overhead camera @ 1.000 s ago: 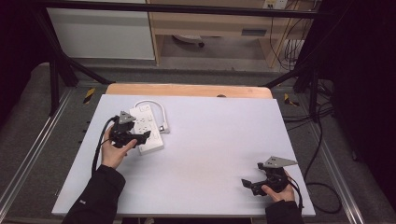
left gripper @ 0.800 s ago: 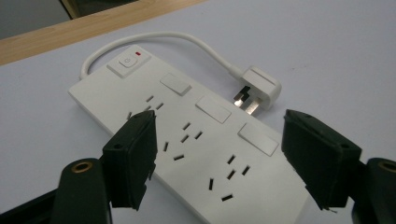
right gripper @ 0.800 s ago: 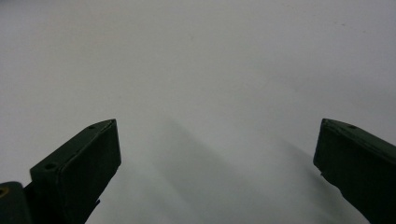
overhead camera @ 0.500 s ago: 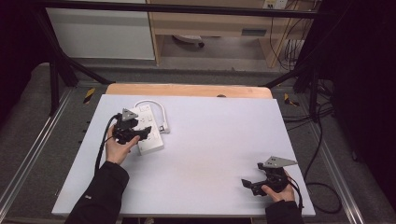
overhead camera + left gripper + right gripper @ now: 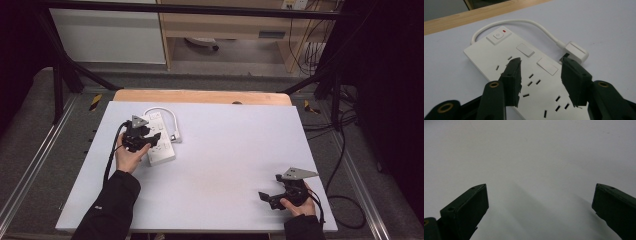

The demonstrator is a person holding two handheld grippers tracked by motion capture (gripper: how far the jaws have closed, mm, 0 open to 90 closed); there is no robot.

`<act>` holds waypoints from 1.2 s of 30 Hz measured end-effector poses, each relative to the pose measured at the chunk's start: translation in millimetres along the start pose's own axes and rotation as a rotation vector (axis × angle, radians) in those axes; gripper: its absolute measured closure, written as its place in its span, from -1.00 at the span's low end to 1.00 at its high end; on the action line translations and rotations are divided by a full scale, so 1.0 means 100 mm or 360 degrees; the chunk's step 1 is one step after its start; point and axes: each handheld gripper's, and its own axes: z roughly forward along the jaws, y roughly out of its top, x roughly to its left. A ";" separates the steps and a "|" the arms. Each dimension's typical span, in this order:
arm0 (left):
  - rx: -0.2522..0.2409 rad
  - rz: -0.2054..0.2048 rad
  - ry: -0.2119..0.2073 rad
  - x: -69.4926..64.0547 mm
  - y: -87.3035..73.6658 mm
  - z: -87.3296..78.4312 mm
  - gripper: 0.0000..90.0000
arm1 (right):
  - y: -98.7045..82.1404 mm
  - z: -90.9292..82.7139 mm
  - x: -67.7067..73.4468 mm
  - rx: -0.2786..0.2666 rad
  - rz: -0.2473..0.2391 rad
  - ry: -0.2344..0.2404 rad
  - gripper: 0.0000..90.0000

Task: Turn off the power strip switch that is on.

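One table [image 5: 210, 165], white top. One power strip [image 5: 506, 57] at its far left, cord [image 5: 524, 23] looped to one plug [image 5: 576, 51] beside it. Left gripper [image 5: 539, 66]: jaws parted, poised over the strip's sockets. Right gripper [image 5: 540, 197]: jaws wide, empty, near right, above bare top.

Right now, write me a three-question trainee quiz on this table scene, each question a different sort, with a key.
1. True or false: the left tongs are shut on the power strip's cord.
2. Which thing lies beside the strip at the cord's end? A) a mug B) its white plug C) a screwdriver
3. Fill in: the right tongs are over bare ____.

Key: 1 false, they are open above the strip's sockets; 2 B; 3 table.
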 end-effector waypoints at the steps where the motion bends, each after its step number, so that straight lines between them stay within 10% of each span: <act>1: 0.0000 0.0000 0.0002 0.00 0.00 0.01 0.19 | 0.00 0.00 0.00 0.0000 0.0000 -0.0001 -0.97; 36: 0.0004 -0.0017 -0.0004 -0.03 0.10 0.24 0.76 | 0.00 0.00 0.00 0.0002 0.0001 0.0002 -0.97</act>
